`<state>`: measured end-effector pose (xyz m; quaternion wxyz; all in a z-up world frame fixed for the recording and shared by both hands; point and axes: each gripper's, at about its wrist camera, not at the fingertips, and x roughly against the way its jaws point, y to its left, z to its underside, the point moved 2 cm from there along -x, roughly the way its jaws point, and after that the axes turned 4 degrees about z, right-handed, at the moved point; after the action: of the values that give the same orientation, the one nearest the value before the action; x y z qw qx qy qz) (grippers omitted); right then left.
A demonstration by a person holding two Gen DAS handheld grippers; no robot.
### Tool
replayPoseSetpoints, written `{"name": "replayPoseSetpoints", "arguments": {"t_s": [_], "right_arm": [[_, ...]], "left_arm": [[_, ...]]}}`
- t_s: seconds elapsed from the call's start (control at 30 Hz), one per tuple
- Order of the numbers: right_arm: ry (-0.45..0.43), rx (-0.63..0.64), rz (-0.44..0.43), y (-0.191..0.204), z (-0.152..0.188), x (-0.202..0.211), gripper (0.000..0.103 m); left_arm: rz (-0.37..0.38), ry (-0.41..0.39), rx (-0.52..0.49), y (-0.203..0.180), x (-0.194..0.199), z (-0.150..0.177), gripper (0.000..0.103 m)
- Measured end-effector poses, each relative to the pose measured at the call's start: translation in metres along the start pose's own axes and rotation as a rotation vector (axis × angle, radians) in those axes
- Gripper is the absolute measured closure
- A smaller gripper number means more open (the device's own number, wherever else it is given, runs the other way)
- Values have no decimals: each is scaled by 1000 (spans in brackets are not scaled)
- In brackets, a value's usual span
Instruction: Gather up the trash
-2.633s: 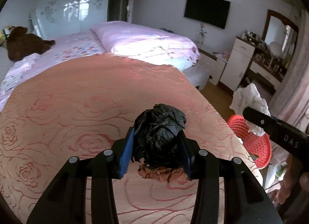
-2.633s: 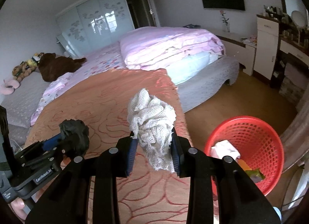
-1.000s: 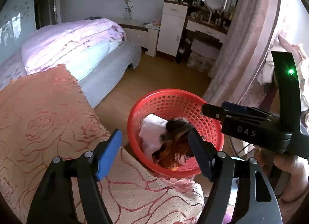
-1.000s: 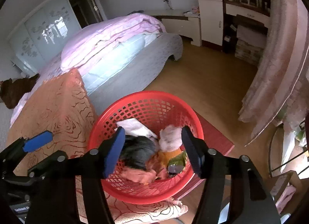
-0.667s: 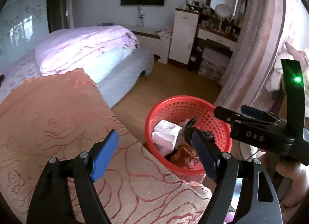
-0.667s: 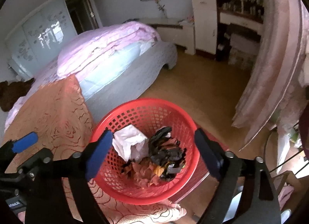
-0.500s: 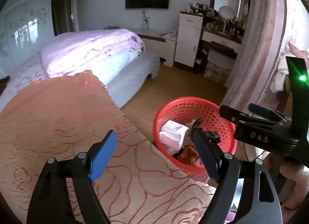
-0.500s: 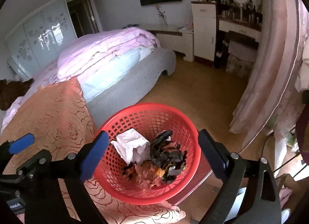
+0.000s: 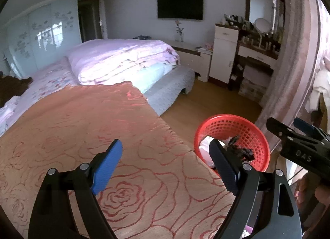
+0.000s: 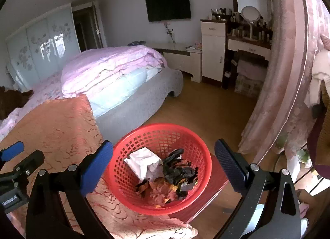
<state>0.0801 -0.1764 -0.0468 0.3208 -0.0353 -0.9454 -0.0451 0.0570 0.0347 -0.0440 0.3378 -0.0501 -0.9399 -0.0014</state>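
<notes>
Standing spread with nothing between its pads, the left tool (image 9: 165, 163) is held over the rose-patterned worktop (image 9: 86, 127), its jaws having just been opening; the right tool (image 10: 165, 161) is likewise spread wide and empty, its jaws also just opened, and is held above the red basket (image 10: 198, 144); the basket is set on the floor just beside the worktop's edge, presumably so that trash can be dropped in from above; the trash is seen inside it: a white crumpled paper (image 10: 144, 162), a black crumpled wad (image 10: 177, 170) and orange-brown scraps (image 10: 163, 194); on the right tool's body, seen from the left wrist view, the letters "DAS" are read; a partly cut-off white label on the left tool is not legible
</notes>
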Motion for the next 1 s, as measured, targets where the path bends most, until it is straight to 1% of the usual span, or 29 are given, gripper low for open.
{"name": "replayPoseSetpoints", "arguments": {"t_s": [0.3,0.5,0.67,0.8,1.0], "right_arm": [[22,-10,-30,6,4,21,7],[11,-7,-36,7,6,36,7],[-12,-4,-45,9,5,49,7],[-35,-3,-45,9,3,58,7],[-32,-4,-50,9,4,59,7]], "left_arm": [[-12,-44,22,9,16,-4,20],[-10,-52,28,15,20,-3,19],[-17,-60,11,13,24,-2,19],[-25,-66,1,10,29,-2,16],[-30,-72,-8,8,33,-1,12]]}}
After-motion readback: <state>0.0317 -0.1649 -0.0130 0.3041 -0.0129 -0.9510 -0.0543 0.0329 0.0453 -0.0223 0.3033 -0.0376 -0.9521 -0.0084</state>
